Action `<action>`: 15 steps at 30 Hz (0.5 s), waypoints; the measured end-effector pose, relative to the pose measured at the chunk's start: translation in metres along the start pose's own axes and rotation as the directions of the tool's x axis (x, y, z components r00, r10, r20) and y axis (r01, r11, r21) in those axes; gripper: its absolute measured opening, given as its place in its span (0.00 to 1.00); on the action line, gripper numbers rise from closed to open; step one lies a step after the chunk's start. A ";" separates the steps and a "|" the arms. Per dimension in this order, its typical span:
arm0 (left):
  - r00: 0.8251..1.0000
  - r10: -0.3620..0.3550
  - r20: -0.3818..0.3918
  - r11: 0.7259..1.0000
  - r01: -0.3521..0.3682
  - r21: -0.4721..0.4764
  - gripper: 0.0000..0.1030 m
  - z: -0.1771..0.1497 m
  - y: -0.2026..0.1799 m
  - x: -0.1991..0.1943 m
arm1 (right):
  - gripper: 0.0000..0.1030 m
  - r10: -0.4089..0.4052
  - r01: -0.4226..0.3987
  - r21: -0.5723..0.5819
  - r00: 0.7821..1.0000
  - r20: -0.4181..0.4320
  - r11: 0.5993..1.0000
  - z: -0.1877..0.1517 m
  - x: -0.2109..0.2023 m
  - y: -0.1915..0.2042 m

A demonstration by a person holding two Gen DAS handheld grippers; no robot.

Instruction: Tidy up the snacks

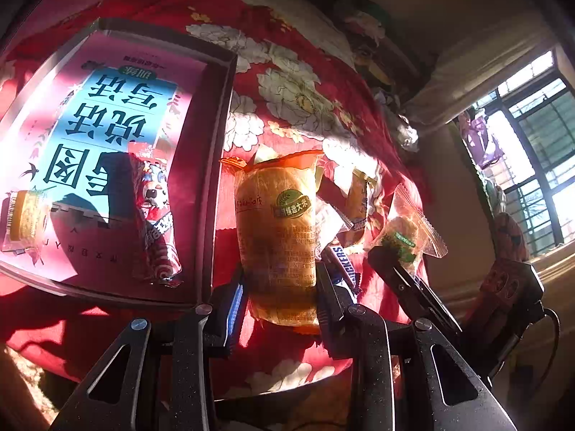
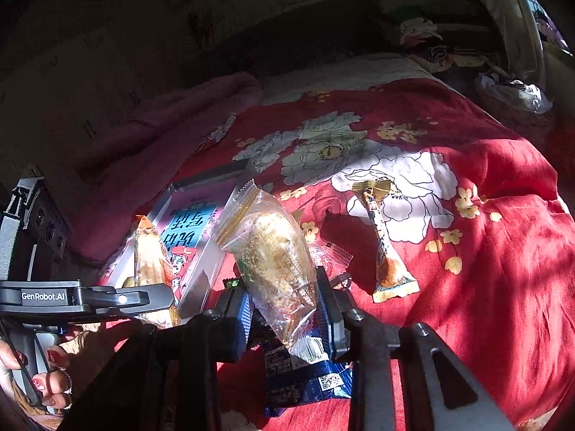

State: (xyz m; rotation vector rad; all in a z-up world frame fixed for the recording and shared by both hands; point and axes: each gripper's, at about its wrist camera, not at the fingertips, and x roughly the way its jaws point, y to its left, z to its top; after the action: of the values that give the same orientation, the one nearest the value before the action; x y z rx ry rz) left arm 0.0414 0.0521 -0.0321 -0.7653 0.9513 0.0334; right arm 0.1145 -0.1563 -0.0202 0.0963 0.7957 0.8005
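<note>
The orange-wrapped rice cracker roll [image 1: 278,240], light and crushable, sat pinched between the left fingers [image 1: 237,298] near its lower end, while the right fingers [image 2: 242,319] clamped a clear crinkly cracker bag [image 2: 273,269] likewise.

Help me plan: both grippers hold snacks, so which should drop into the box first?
Left, probably. Its orange packet hangs right beside the box, while the right gripper with its clear packet is farther off.

a red bedspread [image 2: 467,251] with white flowers, an orange snack pack [image 1: 278,237], a pink-and-blue box lid [image 1: 107,136].
</note>
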 end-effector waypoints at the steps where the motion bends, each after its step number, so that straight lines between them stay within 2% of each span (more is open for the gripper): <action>1: 1.000 0.003 0.005 1.000 -0.003 0.003 0.35 0.000 0.000 -0.002 | 0.31 0.001 -0.001 -0.005 1.000 0.002 1.000 0.000 -0.001 0.003; 15: 0.997 0.052 0.065 0.998 -0.054 0.030 0.35 0.004 0.010 -0.027 | 0.31 0.058 -0.058 -0.028 0.998 0.013 0.998 0.001 -0.005 0.038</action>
State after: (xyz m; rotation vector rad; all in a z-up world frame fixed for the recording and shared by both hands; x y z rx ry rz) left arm 0.0249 0.0704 -0.0165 -0.7059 0.9094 0.0883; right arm 0.0899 -0.1321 -0.0030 0.1002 0.7713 0.8648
